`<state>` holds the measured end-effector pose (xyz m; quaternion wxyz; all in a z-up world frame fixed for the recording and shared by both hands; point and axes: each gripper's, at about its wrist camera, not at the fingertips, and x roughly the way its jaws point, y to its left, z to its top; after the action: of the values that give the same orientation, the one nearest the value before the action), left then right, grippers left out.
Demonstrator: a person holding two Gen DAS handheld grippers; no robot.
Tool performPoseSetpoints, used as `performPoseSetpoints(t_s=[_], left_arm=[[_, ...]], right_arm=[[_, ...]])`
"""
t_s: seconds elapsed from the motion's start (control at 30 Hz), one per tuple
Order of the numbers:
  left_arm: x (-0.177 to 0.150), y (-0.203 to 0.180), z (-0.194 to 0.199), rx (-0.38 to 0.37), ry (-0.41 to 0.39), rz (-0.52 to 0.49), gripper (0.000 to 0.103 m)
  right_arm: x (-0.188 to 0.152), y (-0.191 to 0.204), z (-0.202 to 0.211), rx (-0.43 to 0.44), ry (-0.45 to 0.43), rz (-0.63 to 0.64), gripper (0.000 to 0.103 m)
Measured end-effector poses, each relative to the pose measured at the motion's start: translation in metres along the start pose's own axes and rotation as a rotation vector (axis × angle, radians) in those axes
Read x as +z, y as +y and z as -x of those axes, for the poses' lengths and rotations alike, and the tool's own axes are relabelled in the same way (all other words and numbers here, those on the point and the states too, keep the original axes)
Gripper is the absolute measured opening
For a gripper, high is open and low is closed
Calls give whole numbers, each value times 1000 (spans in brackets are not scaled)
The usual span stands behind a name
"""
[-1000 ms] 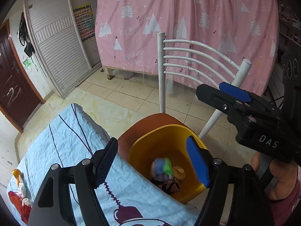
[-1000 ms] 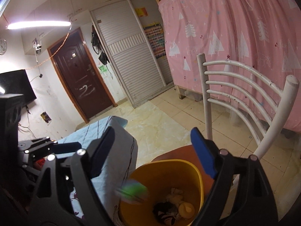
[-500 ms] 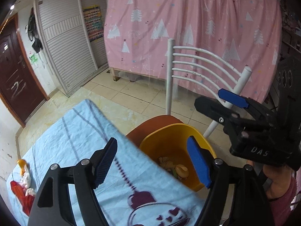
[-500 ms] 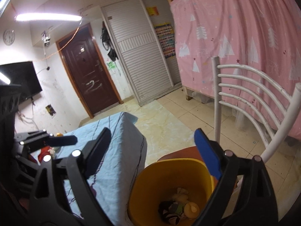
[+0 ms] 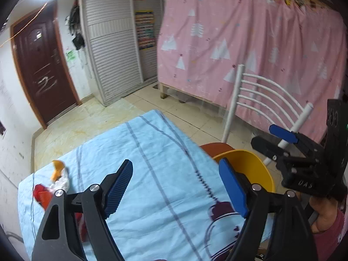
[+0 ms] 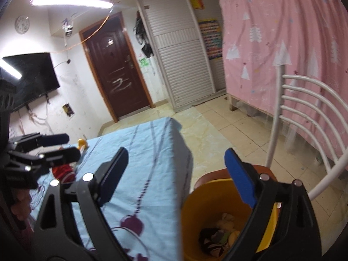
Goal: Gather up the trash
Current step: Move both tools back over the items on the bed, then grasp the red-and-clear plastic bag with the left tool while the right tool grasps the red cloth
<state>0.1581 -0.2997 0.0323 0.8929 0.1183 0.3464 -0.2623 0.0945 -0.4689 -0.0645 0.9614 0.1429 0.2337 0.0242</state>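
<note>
Holding my left gripper (image 5: 176, 184) over blue table (image 5: 152, 152), jaws wide, empty. My right gripper (image 6: 176, 174) above yellow bin (image 6: 195, 206), wide, empty. Red and orange trash (image 5: 50, 184) at table's far left.

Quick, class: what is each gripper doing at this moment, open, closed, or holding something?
Left gripper: open, holding nothing, above the blue cloth.
Right gripper: open, holding nothing, over the yellow bin.
</note>
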Motion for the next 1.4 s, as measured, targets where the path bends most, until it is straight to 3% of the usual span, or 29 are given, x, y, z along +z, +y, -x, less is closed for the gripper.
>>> performPoseSetpoints(t_s=[0.4, 0.97, 1.13, 1.4], left_arm=[[-19, 72, 22, 82, -26, 106, 75], [-47, 222, 37, 254, -21, 318, 75], [-60, 254, 35, 288, -2, 364, 75], [-78, 286, 12, 308, 47, 415, 74]], right_arm=[[-11, 82, -48, 119, 108, 110, 86], [-31, 188, -96, 320, 242, 252, 87], [-38, 215, -110, 377, 286, 271, 92], [-52, 256, -124, 422, 343, 345, 92]])
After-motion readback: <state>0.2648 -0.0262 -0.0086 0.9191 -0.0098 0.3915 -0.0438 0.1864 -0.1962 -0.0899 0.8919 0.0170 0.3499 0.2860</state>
